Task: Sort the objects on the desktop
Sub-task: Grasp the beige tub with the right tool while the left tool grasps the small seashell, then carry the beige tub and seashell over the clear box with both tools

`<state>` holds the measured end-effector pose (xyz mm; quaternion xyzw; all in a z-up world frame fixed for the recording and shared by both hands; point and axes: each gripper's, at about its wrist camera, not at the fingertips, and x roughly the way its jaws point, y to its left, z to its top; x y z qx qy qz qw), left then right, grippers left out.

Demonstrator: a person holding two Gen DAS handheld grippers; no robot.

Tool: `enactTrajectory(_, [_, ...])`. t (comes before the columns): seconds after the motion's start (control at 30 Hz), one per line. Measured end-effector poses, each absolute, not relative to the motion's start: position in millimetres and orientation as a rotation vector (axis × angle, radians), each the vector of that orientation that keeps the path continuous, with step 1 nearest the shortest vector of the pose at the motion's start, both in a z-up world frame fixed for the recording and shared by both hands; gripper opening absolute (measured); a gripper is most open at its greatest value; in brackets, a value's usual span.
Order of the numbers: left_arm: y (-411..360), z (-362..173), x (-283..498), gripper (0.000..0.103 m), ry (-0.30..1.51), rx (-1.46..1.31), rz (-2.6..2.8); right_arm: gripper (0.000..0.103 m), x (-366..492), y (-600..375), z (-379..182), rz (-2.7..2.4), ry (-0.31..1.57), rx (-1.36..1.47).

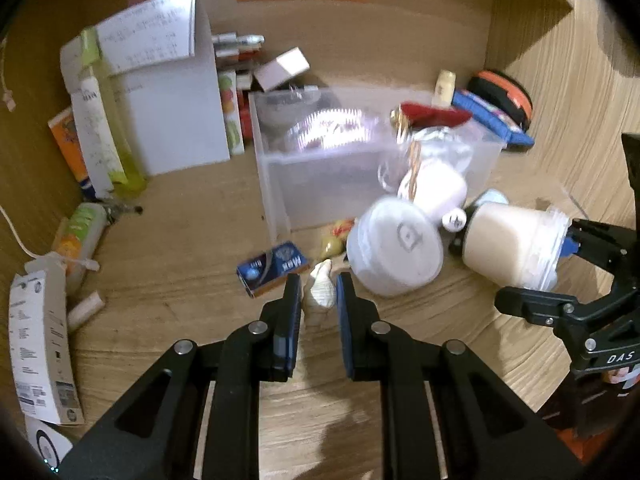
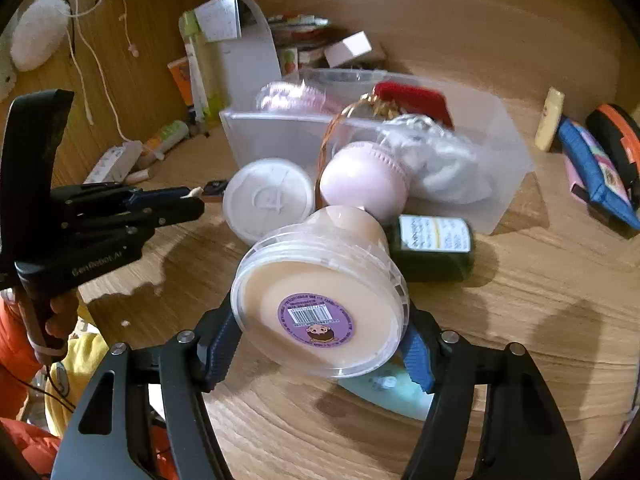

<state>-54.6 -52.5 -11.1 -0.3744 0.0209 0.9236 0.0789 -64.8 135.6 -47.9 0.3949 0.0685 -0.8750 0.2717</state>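
your left gripper [image 1: 318, 294] clenched a pale shell [image 1: 320, 294] low over the desk [image 1: 180, 240]. your right gripper [image 2: 320, 344] grasped a cream tub [image 2: 320, 300], tilted, purple label facing you.

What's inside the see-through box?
In the clear plastic box sit a pink ridged lid, crumpled clear plastic and a red thing. Whatever lies beneath them is hidden.

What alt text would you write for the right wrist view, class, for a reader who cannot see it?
The right gripper clamps a cream-filled clear jar, its purple-stickered base facing the camera, above a wooden desk. Behind sit a white lid, a pink jar and a translucent bin.
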Motion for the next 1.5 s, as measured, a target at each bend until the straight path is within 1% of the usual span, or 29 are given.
enactTrajectory(0.4, [-53, 30, -57, 0.017, 0.046, -0.955, 2.826, 0.066, -58, 152, -1, -2.434, 0.208, 0.908])
enactTrajectory(0.73, [-48, 51, -93, 0.017, 0.068, -0.898, 2.84, 0.066, -110, 173, 27, -2.526, 0.149, 0.883])
enactTrajectory(1.03, [-51, 50, -134, 0.017, 0.037, -0.928, 2.831, 0.066, -164, 180, 25, -2.548, 0.139, 0.928])
enactTrajectory(1.3, [-56, 34, -176, 0.017, -0.013, -1.035, 2.788, 0.066, -204, 164, 7, -2.472, 0.151, 1.005])
enactTrajectory(1.5, [-53, 21, -195, 0.017, -0.012, -1.099, 2.745, 0.066, -219, 151, -3, -2.434, 0.179, 1.028])
